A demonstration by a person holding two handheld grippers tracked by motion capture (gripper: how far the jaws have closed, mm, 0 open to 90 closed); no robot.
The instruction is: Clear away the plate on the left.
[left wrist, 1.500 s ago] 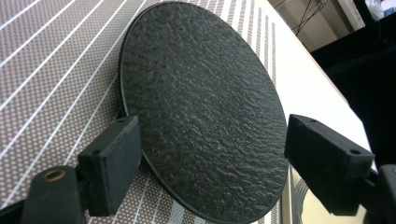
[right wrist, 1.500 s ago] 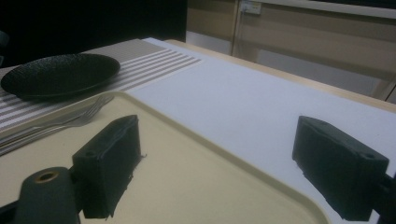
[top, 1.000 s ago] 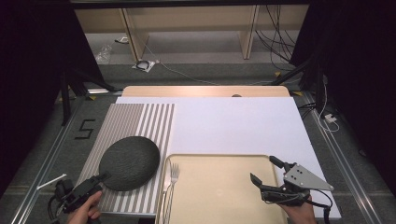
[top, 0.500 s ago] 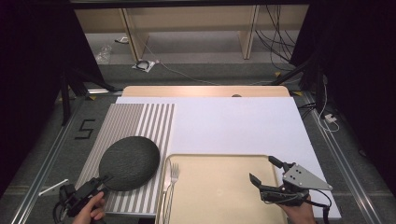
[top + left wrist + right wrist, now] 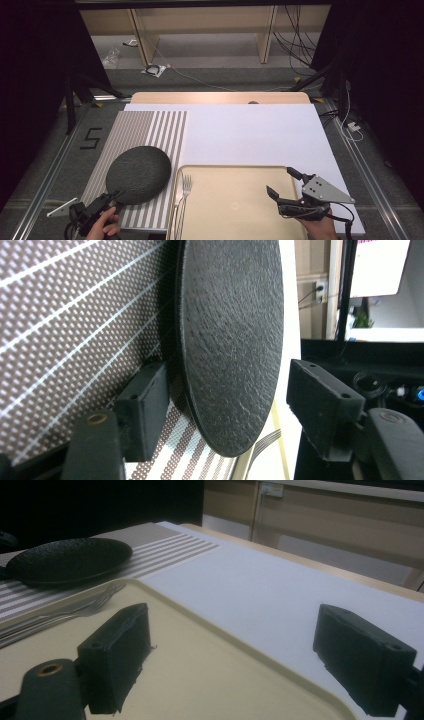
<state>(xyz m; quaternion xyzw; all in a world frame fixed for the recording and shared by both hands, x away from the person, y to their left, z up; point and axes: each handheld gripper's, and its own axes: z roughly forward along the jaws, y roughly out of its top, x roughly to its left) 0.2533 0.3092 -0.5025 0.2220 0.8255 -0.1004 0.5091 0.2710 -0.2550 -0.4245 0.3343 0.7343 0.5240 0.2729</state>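
While my left tongs [image 5: 116, 196] have just been closing around the black plate's [image 5: 138, 173] near rim on the striped mat [image 5: 150, 130], pads not yet touching, my right tongs [image 5: 283, 184] gape empty over the tray [image 5: 230, 172].

Left gripper [image 5: 116, 196]: black body, black cable trailing at near left edge. Jaws are chunky matte-black blocks, small round screw holes in their faces; brass-coloured ring set in one jaw arm.

Right gripper [image 5: 284, 185]: black, grey three-cornered plate on top dotted with small screws, thin black cable looping near its base.
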